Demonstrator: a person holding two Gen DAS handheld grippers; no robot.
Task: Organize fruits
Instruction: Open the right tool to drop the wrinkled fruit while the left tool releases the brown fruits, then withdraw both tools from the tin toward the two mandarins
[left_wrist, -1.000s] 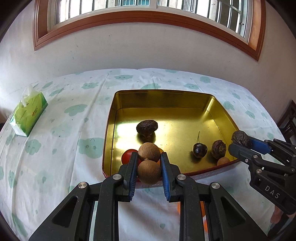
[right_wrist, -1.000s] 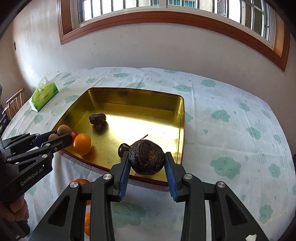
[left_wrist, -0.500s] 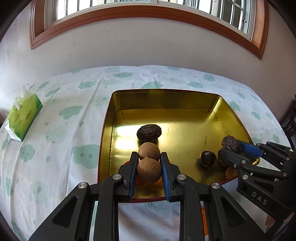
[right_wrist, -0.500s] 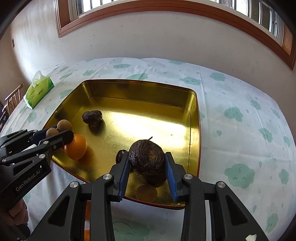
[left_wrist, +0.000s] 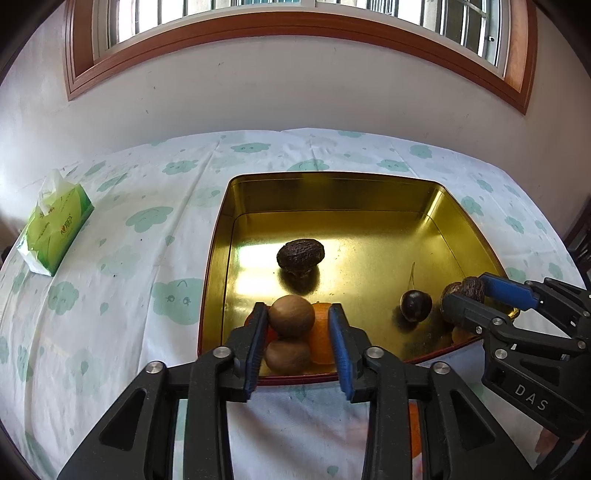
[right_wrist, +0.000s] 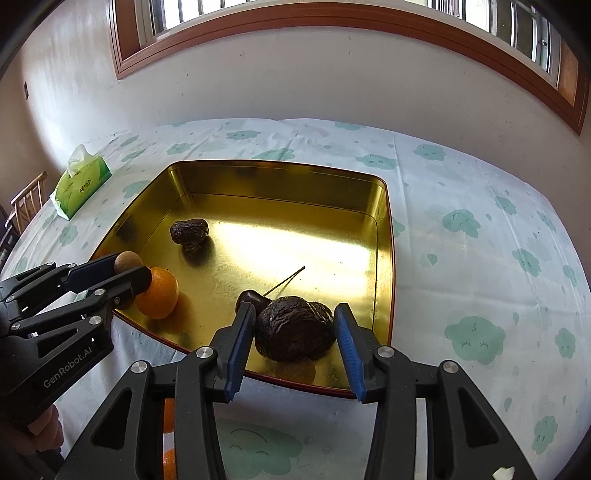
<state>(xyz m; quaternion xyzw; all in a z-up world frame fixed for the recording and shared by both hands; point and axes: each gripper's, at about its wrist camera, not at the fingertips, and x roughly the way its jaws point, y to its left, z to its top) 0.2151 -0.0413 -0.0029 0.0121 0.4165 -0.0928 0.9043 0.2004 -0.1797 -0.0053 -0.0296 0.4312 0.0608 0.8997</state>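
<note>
A gold tray (left_wrist: 332, 177) (right_wrist: 280, 166) holds a dark wrinkled fruit (left_wrist: 301, 254) (right_wrist: 189, 230), a cherry (left_wrist: 415, 304) (right_wrist: 255, 297), an orange (left_wrist: 321, 332) (right_wrist: 158, 291) and a partly hidden red fruit (left_wrist: 271, 334). My left gripper (left_wrist: 296, 312) (right_wrist: 131, 269) hangs over the tray's near left corner, jaws opening. Two brown round fruits (left_wrist: 290, 321) lie between its pads, with a gap on the right. My right gripper (right_wrist: 294, 310) (left_wrist: 466, 291) is at the near right corner, jaws opening too. A large wrinkled dark fruit (right_wrist: 293, 332) rests in the tray between them, clear of the right pad.
A green tissue pack (left_wrist: 55, 225) (right_wrist: 81, 184) lies far left on the cloud-print tablecloth. More oranges (right_wrist: 168, 458) sit on the cloth in front of the tray. A wooden chair (right_wrist: 26, 199) stands at the left; a wall with a window is behind.
Both grippers moved forward over the tray's near edge and sank. Each then spread its jaws, letting go of the brown fruit on the left and the wrinkled fruit on the right.
</note>
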